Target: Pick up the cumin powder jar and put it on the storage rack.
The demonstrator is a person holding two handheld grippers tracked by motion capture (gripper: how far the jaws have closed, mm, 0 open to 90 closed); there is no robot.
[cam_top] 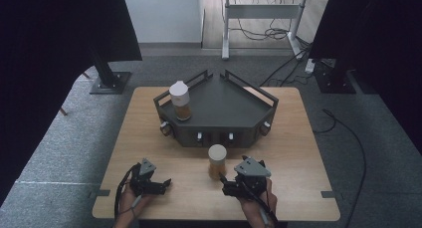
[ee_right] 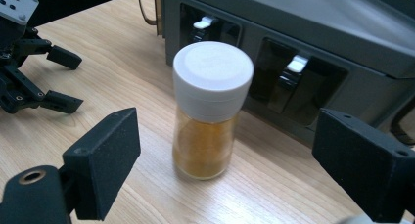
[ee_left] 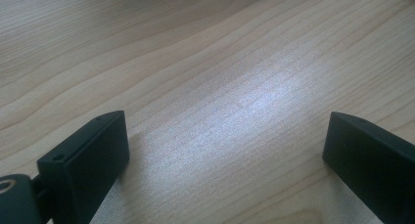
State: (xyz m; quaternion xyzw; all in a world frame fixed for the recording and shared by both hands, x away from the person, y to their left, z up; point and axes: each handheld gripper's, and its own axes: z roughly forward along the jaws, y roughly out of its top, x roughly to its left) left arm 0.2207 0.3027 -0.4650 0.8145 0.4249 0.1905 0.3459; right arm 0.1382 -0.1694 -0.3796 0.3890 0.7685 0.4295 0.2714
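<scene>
A jar with a white cap and amber contents [cam_top: 217, 161] [ee_right: 210, 111] stands upright on the wooden table [cam_top: 144, 138], just in front of a dark grey angular rack [cam_top: 229, 106] [ee_right: 303, 18]. My right gripper [cam_top: 225, 185] [ee_right: 225, 141] is open just short of the jar, one jaw to each side of it, pads not touching it. A second, similar jar [cam_top: 180, 101] stands on the rack's top at its left end. My left gripper [cam_top: 164, 185] [ee_left: 225, 136] rests low at the table's front left, open over bare wood, and is also at the top left of the right gripper view [ee_right: 72, 81].
The rack's front face has several recesses with small white and brass knobs [ee_right: 297, 63]. Beyond the table stand a white metal frame [cam_top: 261, 11], loose cables on the carpet [cam_top: 288, 68] and two black stand bases [cam_top: 109, 81].
</scene>
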